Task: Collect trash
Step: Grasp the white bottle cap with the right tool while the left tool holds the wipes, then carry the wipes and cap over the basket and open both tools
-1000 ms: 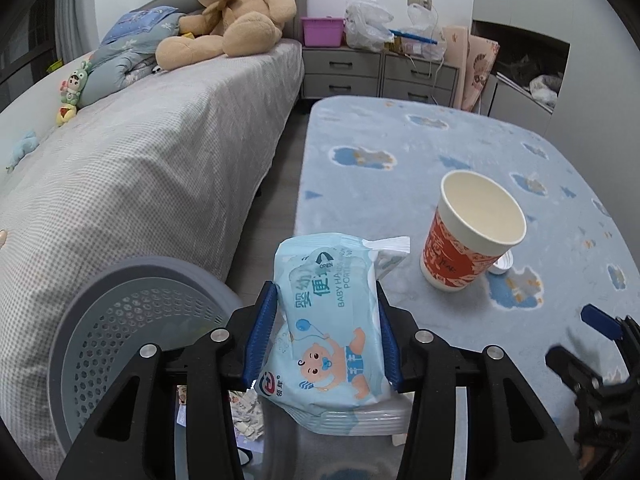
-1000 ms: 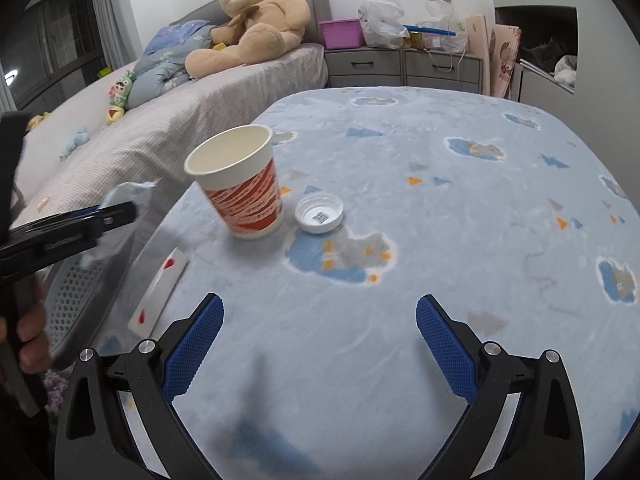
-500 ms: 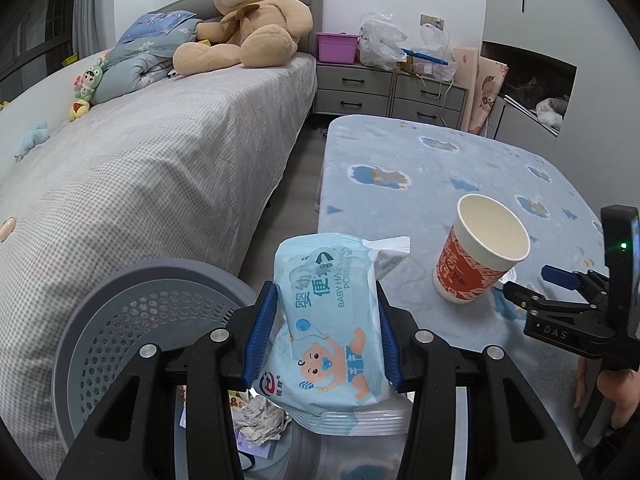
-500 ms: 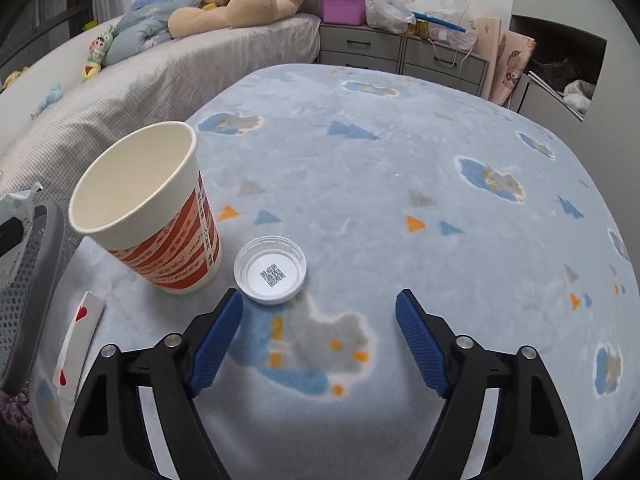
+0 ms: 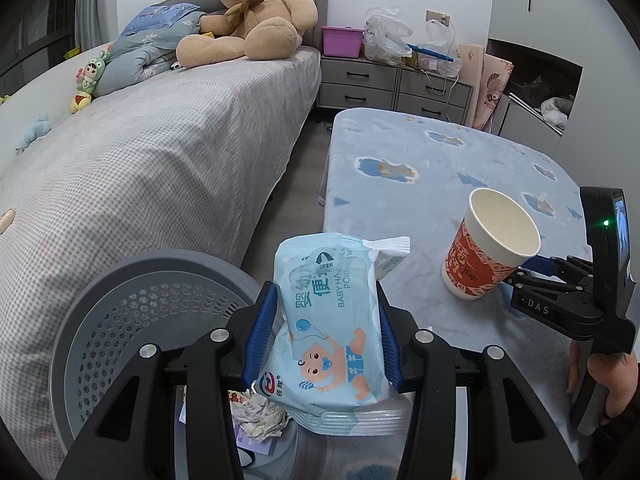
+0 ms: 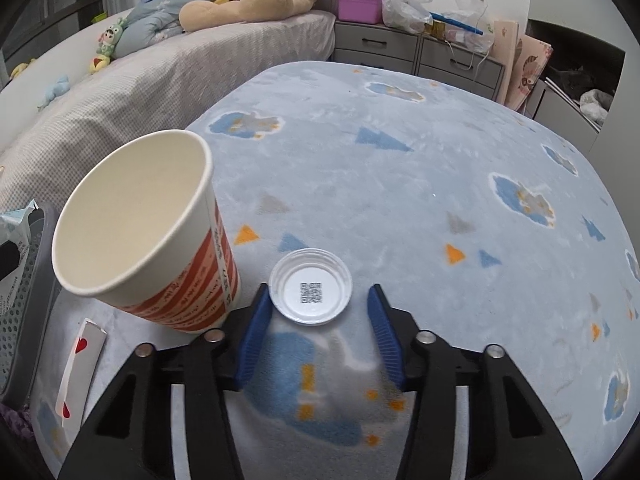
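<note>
My left gripper (image 5: 326, 328) is shut on a light blue baby-wipes pack (image 5: 328, 320) and holds it above the grey perforated bin (image 5: 132, 320), which has crumpled paper (image 5: 258, 420) inside. My right gripper (image 6: 316, 320) is open, its blue pads on either side of a white bottle cap (image 6: 310, 292) lying on the blue blanket-covered table (image 6: 400, 200). A red-and-white paper cup (image 6: 148, 236) stands just left of the cap; it also shows in the left wrist view (image 5: 490, 244). A white strip with red hearts (image 6: 78, 372) lies at the table's left edge.
A bed with a grey checked cover (image 5: 140, 160) and a teddy bear (image 5: 248, 12) runs along the left. Grey drawers (image 5: 392, 84) with plastic bags and a pink box stand at the back. The bin stands between bed and table.
My right gripper has moved forward and down to the bottle cap and its jaws have narrowed around it. My left gripper still holds the wipes pack, now more over the bin.
</note>
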Tool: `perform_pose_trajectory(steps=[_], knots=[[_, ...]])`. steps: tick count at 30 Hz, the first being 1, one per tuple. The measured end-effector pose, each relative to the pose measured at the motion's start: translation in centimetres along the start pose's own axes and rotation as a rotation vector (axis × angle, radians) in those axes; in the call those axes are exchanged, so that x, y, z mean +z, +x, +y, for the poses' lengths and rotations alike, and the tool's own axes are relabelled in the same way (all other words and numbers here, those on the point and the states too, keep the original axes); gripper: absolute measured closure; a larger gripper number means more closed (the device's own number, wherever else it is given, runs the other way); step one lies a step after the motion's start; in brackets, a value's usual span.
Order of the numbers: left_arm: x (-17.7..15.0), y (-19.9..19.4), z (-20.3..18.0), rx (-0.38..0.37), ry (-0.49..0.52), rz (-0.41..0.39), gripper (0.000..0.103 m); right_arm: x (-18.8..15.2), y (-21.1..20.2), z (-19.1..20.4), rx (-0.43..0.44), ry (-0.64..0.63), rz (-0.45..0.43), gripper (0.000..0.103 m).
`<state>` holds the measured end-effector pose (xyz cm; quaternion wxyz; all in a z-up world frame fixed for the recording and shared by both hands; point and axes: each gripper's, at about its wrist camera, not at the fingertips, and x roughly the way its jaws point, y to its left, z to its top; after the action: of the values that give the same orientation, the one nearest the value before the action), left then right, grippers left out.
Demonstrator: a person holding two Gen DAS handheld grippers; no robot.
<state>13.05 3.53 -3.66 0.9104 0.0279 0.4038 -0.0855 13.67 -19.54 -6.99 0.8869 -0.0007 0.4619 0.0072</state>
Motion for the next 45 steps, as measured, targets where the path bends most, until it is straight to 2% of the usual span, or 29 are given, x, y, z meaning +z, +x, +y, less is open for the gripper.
perform_pose_trajectory(steps=[1,8,22,33,45], knots=[[0.0,0.0,0.0,0.0,0.0,0.0,0.058,0.1,-0.1,0.0,0.002,-0.001,-0.002,0.064],[-0.1,0.1,0.1,0.007,-0.002,0.004,0.058,-1.1,-1.1,-0.1,-0.007,0.031,-0.01,0.064],[-2.4,-1.8,0.9,0.024,0.008,-0.022,0.058,-7.0,-6.5,1.3,-0.025,0.098,-0.015,0.064],[-5.7,-4.1,4.5,0.067,-0.033,-0.015,0.058,-8.7,-9.9,6.4,0.023,0.045,-0.053,0.064],[-8.4,-4.9,9.5,0.147,-0.09,0.024,0.058,-6.7,-10.4,15.0,0.183,-0.054,-0.091,0.064]])
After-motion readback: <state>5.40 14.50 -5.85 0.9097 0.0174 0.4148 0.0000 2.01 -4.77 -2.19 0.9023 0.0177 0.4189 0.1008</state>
